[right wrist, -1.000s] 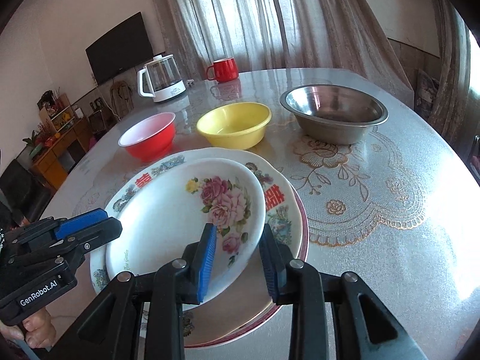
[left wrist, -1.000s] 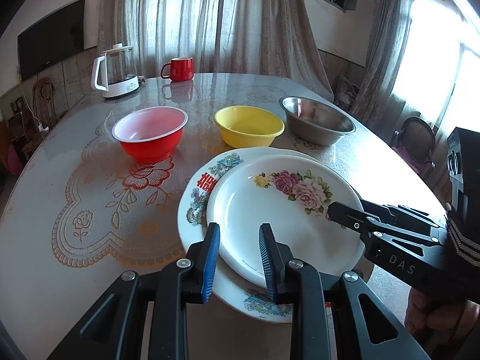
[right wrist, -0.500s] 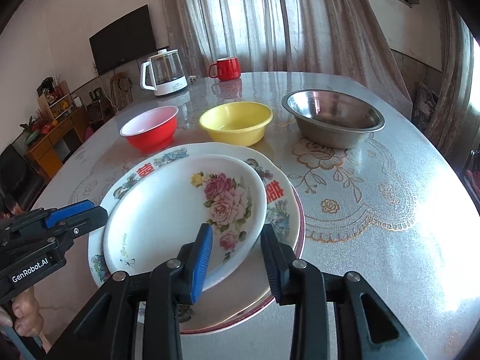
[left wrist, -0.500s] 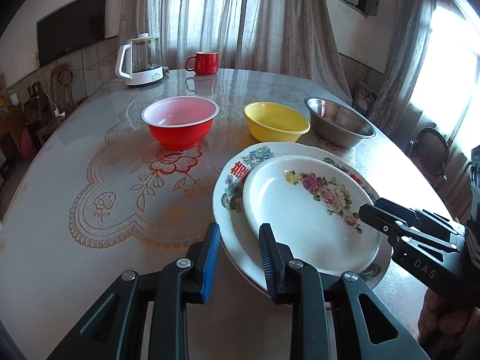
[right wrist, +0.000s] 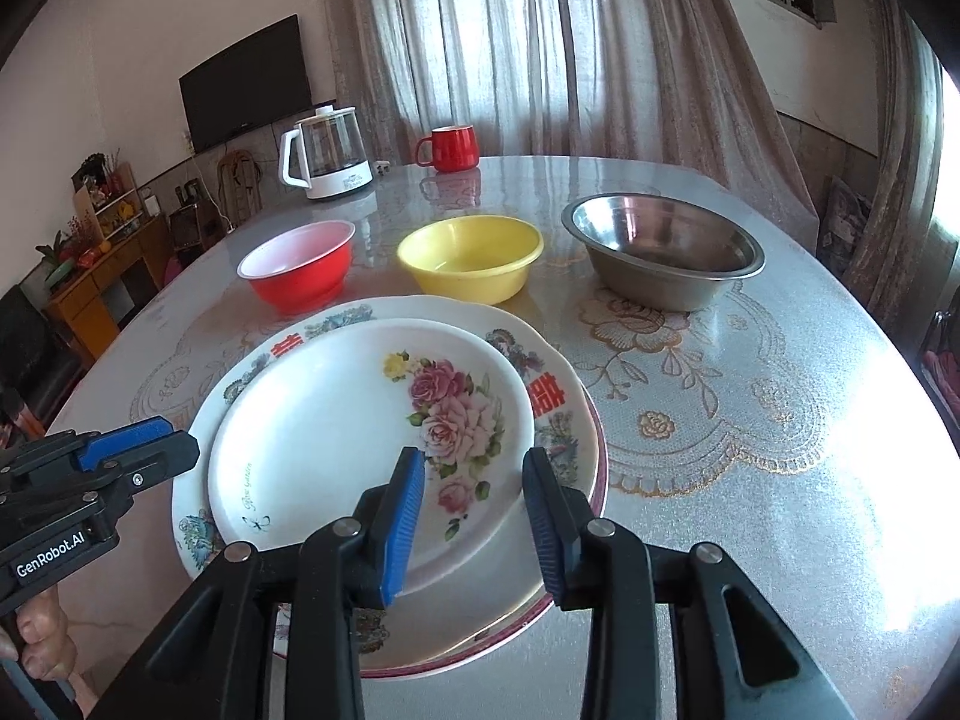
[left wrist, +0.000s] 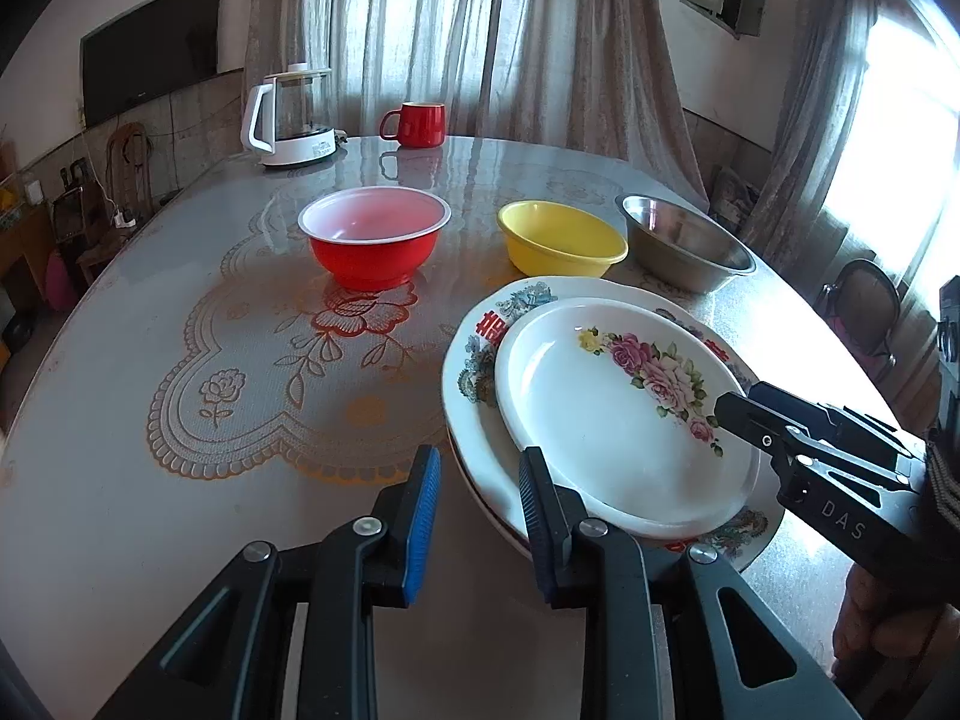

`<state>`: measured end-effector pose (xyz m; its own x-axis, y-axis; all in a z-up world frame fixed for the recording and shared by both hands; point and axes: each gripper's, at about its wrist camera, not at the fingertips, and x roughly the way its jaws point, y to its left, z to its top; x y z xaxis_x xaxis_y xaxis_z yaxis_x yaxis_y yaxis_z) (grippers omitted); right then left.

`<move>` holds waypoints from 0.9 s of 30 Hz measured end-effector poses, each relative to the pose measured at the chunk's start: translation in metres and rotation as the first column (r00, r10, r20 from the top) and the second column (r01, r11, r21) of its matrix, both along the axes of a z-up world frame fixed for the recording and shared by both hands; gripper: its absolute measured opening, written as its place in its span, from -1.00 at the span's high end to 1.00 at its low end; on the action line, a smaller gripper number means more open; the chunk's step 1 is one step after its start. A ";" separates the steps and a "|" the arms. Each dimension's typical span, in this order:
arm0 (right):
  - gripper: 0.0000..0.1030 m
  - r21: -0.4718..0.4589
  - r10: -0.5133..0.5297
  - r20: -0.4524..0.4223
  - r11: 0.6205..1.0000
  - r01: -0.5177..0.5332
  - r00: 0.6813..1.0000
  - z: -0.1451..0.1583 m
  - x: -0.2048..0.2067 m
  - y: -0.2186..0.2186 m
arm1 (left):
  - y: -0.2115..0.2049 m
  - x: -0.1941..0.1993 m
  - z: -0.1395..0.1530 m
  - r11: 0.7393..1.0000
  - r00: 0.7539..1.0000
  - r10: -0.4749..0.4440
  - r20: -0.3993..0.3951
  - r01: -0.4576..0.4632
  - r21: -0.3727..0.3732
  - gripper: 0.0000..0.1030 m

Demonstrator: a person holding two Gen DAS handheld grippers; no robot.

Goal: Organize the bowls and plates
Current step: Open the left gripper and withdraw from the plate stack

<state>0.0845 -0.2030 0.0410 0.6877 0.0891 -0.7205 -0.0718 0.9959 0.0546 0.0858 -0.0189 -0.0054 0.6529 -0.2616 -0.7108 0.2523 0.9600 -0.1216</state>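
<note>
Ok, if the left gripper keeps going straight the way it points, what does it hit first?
Probably the near-left rim of the stacked plates: the left gripper is open, its right finger already over that edge. Further along lies the red bowl. Height is unclear.

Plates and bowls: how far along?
Done: rose plate stacked on the larger plates. In hand: nothing; left gripper and right gripper open beside the stack. Left: red bowl, yellow bowl, steel bowl sit separate.
</note>
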 end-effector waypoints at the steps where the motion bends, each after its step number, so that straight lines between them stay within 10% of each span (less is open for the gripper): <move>1: 0.34 0.000 0.000 0.000 1.000 0.000 1.000 0.000 0.000 0.000 | 0.000 0.000 -0.001 1.000 1.000 -0.001 -0.003 0.001 0.002 0.46; 27: 0.33 0.154 -0.011 -0.009 0.988 0.012 1.000 0.008 -0.008 -0.016 | -0.013 -0.003 0.012 1.000 1.000 -0.020 0.020 0.020 0.010 0.23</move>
<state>0.0764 -0.2195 0.0492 0.6838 0.1916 -0.7040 -0.0593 0.9763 0.2080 0.0829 -0.0316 0.0068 0.6617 -0.2675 -0.7005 0.2735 0.9559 -0.1067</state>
